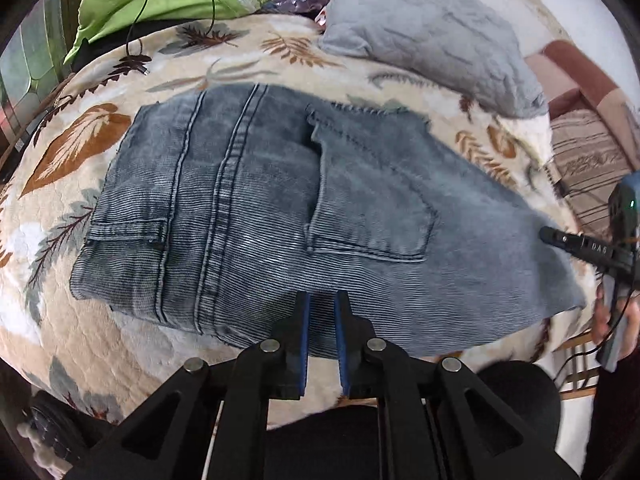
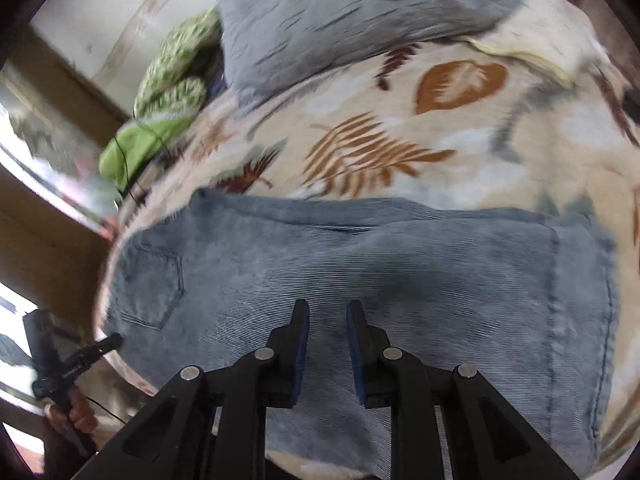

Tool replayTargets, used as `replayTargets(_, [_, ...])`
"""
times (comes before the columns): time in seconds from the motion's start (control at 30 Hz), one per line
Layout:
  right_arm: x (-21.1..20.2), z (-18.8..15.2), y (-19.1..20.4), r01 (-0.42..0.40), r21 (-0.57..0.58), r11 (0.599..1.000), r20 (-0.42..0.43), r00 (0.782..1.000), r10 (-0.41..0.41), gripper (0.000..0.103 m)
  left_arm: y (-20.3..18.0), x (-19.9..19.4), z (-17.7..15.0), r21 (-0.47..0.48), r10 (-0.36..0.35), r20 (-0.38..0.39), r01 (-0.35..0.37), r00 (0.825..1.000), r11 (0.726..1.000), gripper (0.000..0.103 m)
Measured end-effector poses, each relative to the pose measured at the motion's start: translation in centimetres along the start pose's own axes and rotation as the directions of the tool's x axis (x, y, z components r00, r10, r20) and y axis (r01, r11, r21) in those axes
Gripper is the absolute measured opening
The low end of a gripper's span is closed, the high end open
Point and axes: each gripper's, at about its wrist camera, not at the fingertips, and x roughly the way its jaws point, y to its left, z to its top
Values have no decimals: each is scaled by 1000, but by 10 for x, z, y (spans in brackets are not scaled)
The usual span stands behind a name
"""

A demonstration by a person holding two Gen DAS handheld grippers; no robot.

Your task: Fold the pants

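Pants (image 1: 280, 208) lie folded on the leaf-print blanket (image 1: 60, 320); both tongs (image 1: 322, 300) (image 2: 328, 308) hover slightly parted, empty.

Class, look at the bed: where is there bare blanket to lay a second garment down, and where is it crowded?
Bare blanket lies between the jeans and the grey pillow. Another strip runs left of the jeans, toward the bed's edge. The top left corner is crowded: green bedding and a black cable.
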Motion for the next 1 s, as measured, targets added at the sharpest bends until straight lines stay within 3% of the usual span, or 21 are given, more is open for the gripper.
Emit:
replayTargets(0.17, [32, 1, -13, 153, 22, 988, -29, 988, -152, 22, 14, 8, 5, -34, -2, 10, 3, 1000, 999, 12])
replayTargets(0.3, [22, 10, -29, 100, 131, 986, -5, 995, -101, 22, 14, 8, 3, -23, -11, 29, 12, 1000, 1000, 12])
replayTargets(0.4, [6, 20, -6, 54, 32, 998, 42, 998, -55, 22, 15, 6, -3, -7, -17, 53, 17, 998, 1000, 12])
replayTargets(0.47, [6, 31, 12, -38, -28, 999, 22, 999, 39, 23, 16, 9, -1, -14, -24, 58, 25, 998, 1000, 12])
replayTargets(0.57, [15, 46, 35, -111, -71, 991, 14, 994, 113, 41, 17, 7, -2, -26, -32, 53, 34, 998, 999, 13])
replayTargets(0.6, [20, 53, 40, -123, -79, 989, 17, 992, 125, 64, 17, 7, -3, -19, -30, 52, 31, 998, 999, 13])
replayTargets(0.63, [24, 57, 44, -134, -83, 988, 25, 990, 136, 76, 15, 6, -3, -7, -25, 52, 25, 998, 1000, 14])
replayTargets(0.77, [54, 75, 59, -175, -64, 983, -14, 985, 174, 76, 10, 6, -4, 27, -2, 56, 0, 998, 1000, 16])
replayTargets(1.0, [98, 90, 70, -153, -99, 983, -140, 980, 139, 72, 6, 7, -4, 47, 4, 59, -7, 998, 999, 19])
